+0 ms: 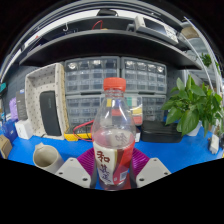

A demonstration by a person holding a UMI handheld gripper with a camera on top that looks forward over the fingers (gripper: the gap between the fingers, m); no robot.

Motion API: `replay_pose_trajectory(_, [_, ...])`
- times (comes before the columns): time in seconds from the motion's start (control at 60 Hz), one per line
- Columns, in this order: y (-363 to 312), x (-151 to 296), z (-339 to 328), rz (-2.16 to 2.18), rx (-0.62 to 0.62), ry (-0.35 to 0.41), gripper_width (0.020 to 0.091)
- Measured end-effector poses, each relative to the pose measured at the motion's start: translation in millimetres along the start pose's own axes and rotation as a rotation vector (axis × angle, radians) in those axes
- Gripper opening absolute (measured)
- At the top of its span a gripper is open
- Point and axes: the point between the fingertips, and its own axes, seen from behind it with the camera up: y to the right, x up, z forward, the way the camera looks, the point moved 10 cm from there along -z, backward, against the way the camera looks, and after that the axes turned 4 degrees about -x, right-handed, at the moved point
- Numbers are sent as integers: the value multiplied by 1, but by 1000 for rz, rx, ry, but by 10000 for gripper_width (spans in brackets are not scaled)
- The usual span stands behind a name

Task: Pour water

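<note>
A clear plastic bottle [113, 135] with an orange-red cap and a red and white label stands upright between my gripper's [113, 170] two fingers. Both purple pads press against its lower body, so the gripper is shut on the bottle. Its base sits level with the fingertips [148, 165], above the blue table [180, 155]. A cream-coloured cup [46, 156] lies on its side on the table to the left of the bottle, its mouth facing me.
A green potted plant [195, 105] stands at the right. Behind the bottle is a white shelf of small drawer cabinets [90, 78] and a dark box [160, 130]. A beige panel [45, 98] leans at the left, beside small white objects [22, 128].
</note>
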Motion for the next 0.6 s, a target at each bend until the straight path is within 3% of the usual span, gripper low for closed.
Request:
replay_pose_trajectory(0.167, [-1, 0, -3, -7, -7, -34, 541])
replay_pose_trajectory(0.267, [-2, -9, -9, -37, -7, -87, 856])
replay_pose_trajectory(0.6, [-5, -43, -83, -2, -20, -218, 841])
